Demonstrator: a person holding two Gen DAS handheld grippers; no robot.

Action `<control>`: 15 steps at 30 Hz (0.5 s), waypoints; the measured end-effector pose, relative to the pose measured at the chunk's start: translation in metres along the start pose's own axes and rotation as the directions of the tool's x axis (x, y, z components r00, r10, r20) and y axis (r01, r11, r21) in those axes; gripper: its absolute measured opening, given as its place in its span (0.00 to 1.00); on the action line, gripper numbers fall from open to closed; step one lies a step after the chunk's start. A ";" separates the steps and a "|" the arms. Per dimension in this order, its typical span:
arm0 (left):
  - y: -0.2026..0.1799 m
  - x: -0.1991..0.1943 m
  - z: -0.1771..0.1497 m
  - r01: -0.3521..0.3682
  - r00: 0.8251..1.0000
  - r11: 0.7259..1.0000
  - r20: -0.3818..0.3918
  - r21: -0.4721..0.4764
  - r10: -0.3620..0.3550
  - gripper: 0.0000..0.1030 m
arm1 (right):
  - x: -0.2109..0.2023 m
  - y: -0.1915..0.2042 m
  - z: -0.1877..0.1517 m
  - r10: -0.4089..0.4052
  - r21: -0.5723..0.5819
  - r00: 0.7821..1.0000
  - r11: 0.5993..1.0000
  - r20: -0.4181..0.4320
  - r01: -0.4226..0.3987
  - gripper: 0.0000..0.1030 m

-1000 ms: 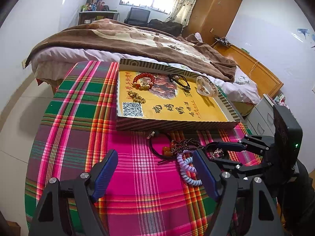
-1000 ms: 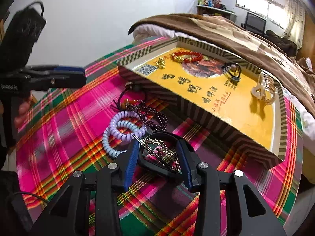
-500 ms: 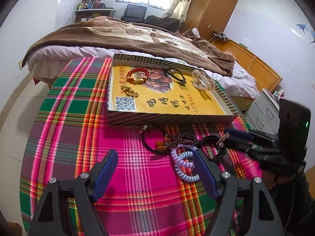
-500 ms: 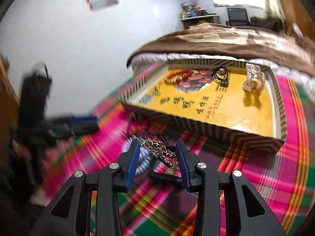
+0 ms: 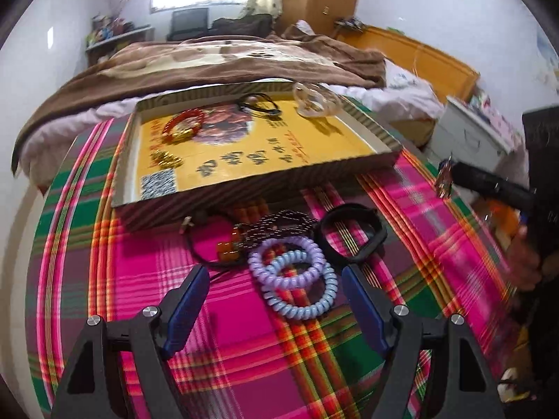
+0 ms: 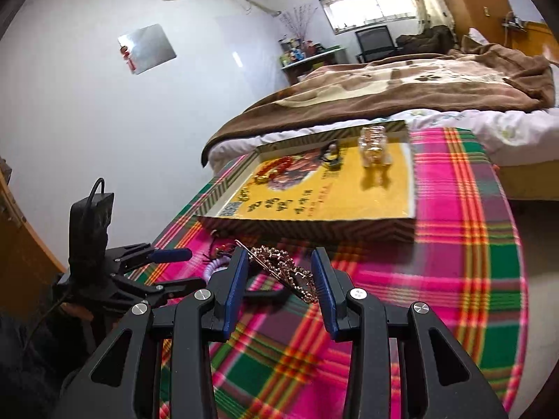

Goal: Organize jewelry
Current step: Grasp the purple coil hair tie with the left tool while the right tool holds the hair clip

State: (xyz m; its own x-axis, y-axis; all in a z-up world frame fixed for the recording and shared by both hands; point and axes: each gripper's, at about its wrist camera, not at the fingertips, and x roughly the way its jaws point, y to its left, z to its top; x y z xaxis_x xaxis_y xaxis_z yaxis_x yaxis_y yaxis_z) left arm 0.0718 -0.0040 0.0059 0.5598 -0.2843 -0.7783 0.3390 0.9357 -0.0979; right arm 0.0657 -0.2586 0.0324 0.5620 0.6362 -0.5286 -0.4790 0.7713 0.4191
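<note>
Rhinestone hairpin (image 6: 283, 269) gripped (right gripper (image 6: 281, 284)), lifted

The surface (image 5: 139, 296) wears pink, green and orange plaid. The tray (image 5: 314, 160) is yellow inside, with striped walls. Coil bands (image 5: 297, 279) are lilac and pale blue; the blanket (image 6: 401, 83) brown.

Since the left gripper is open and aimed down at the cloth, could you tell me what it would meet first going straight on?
Probably the blue coil hair tie, lying just ahead between the left gripper's open fingers; depth is uncertain.
</note>
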 end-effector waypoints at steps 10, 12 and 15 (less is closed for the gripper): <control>-0.017 0.015 0.003 -0.102 0.994 0.988 -0.014 0.119 0.105 0.68 | -0.013 -0.011 -0.007 -0.005 0.046 1.000 0.999 0.019 0.004 0.38; -0.017 0.016 0.003 -0.110 0.993 0.986 -0.018 0.129 0.113 0.60 | -0.013 -0.011 -0.008 -0.004 0.042 1.000 0.999 0.018 0.003 0.38; -0.019 0.018 0.003 -0.095 0.995 0.985 -0.025 0.145 0.100 0.50 | -0.012 -0.012 -0.008 -0.003 0.045 1.000 0.999 0.018 0.002 0.38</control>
State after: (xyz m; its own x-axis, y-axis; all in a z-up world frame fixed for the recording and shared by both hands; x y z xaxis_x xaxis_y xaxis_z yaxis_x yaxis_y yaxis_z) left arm 0.0780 -0.0280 -0.0043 0.5720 -0.1841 -0.7993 0.3899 0.9184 0.0675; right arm 0.0589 -0.2758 0.0278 0.5755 0.6341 -0.5164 -0.4466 0.7727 0.4511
